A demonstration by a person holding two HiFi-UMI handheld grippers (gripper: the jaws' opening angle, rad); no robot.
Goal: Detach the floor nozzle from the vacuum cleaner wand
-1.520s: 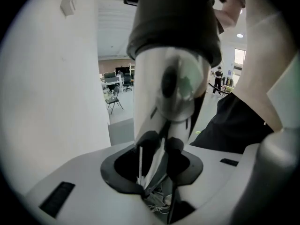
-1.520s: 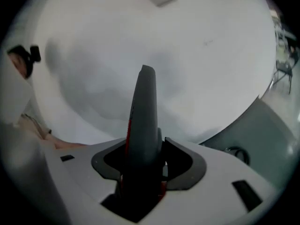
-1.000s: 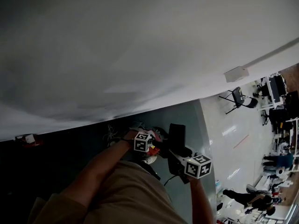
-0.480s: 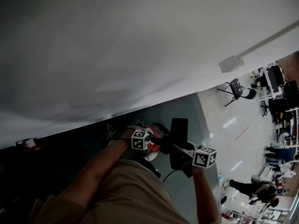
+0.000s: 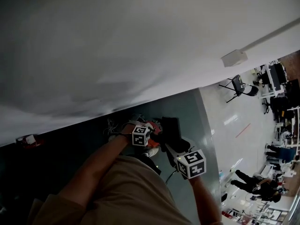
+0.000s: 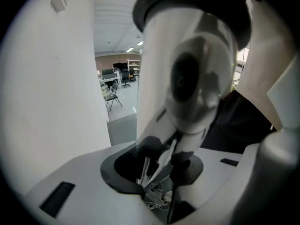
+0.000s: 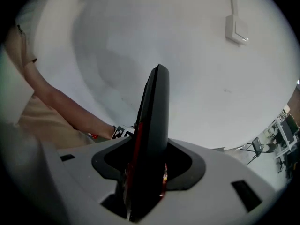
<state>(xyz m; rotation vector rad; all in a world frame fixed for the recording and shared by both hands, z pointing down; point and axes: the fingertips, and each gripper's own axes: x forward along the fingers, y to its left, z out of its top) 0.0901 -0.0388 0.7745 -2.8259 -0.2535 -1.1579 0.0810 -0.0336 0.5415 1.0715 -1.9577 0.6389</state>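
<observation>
The black floor nozzle (image 5: 171, 129) hangs over the teal floor in front of the person's legs. My right gripper (image 5: 171, 146) is shut on it. In the right gripper view the nozzle (image 7: 157, 111) stands edge-on between the jaws of that gripper (image 7: 145, 172), a red strip along its left side. My left gripper (image 5: 153, 136) sits just left of the nozzle, at the vacuum's white and red end. In the left gripper view the white wand (image 6: 192, 78), with a dark oval on it, tapers down into the shut left gripper (image 6: 159, 170).
A white wall fills the upper head view, with a switch box (image 5: 234, 58) on it. Loose cables (image 5: 112, 125) lie on the floor by the wall. A folding chair (image 5: 241, 97), desks and people stand far off at the right.
My right gripper has rolled and shifted left and down in the head view, tilting the nozzle with it. The left gripper has stayed put.
</observation>
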